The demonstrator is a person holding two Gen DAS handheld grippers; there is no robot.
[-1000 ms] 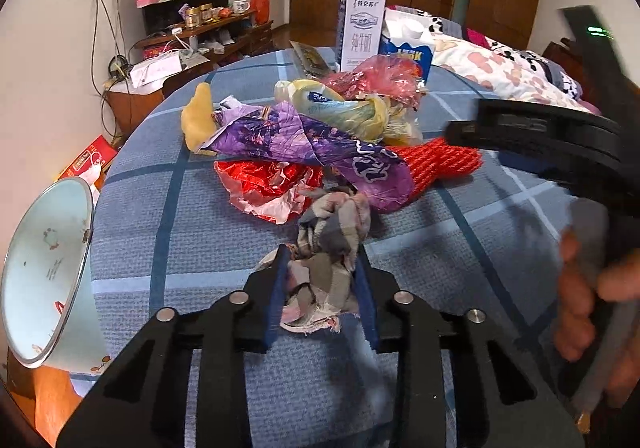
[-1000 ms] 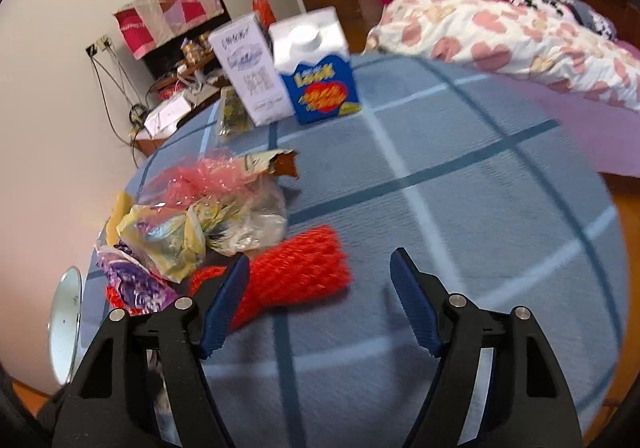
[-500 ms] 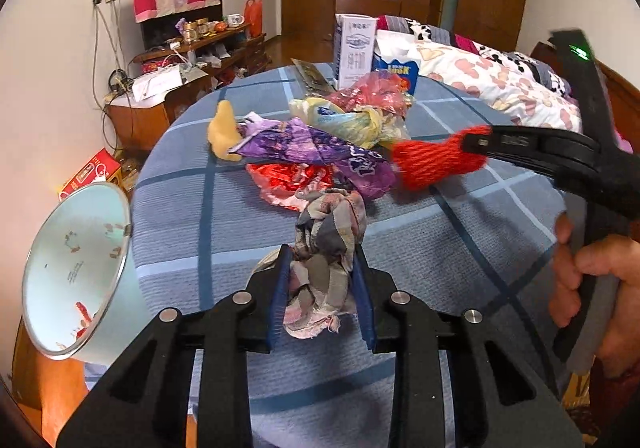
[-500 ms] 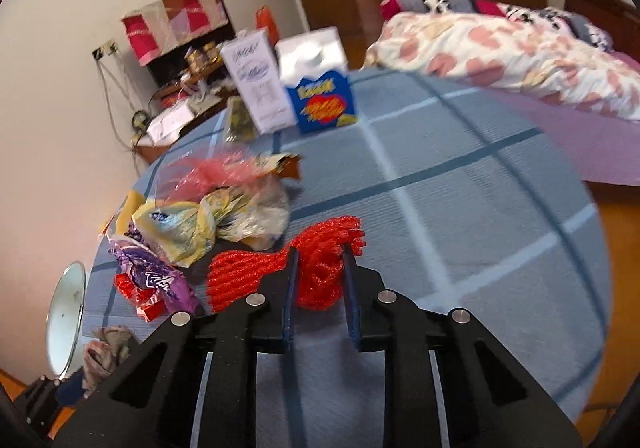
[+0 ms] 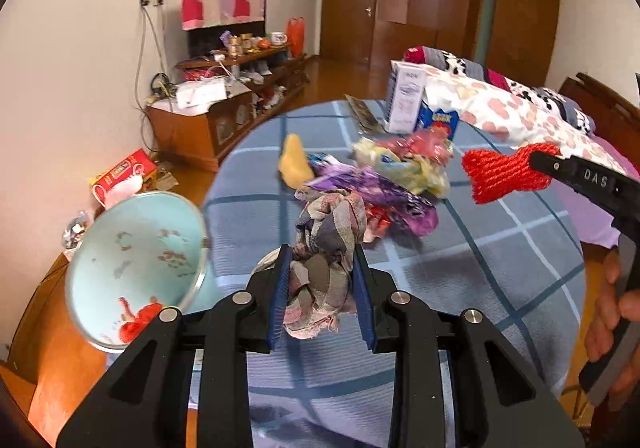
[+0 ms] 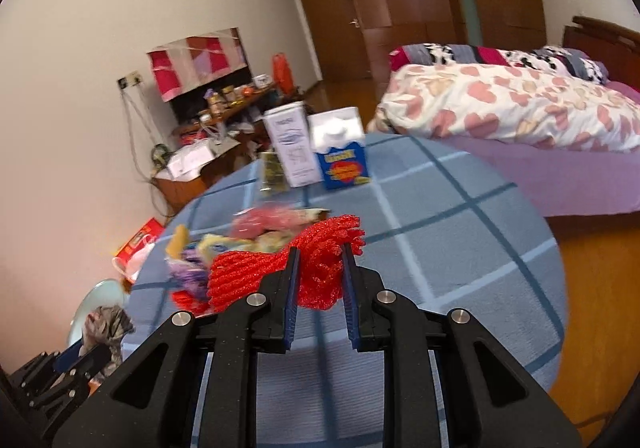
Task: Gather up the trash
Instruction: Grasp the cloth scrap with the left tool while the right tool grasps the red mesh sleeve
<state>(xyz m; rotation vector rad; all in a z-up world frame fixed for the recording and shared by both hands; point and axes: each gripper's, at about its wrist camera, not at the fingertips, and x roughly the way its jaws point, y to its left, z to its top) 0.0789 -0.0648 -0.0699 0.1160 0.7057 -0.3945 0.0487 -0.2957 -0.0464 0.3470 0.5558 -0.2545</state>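
Gripping a crumpled plaid rag (image 5: 326, 248), the left claw (image 5: 322, 300) holds it above the blue-checked counter (image 5: 500, 268), a pale enamel basin (image 5: 132, 268) at its nine o'clock. The right claw (image 6: 318, 284) has just clenched on red foam netting (image 6: 316, 268), lifted clear of the wrapper pile (image 5: 380, 184) at twelve o'clock.

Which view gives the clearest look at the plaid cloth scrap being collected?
The left wrist view: the plaid cloth scrap fills the centre, pinched by the left gripper, weave and frayed edge sharp. The right wrist view shows it only small and blurred at the lower left edge.
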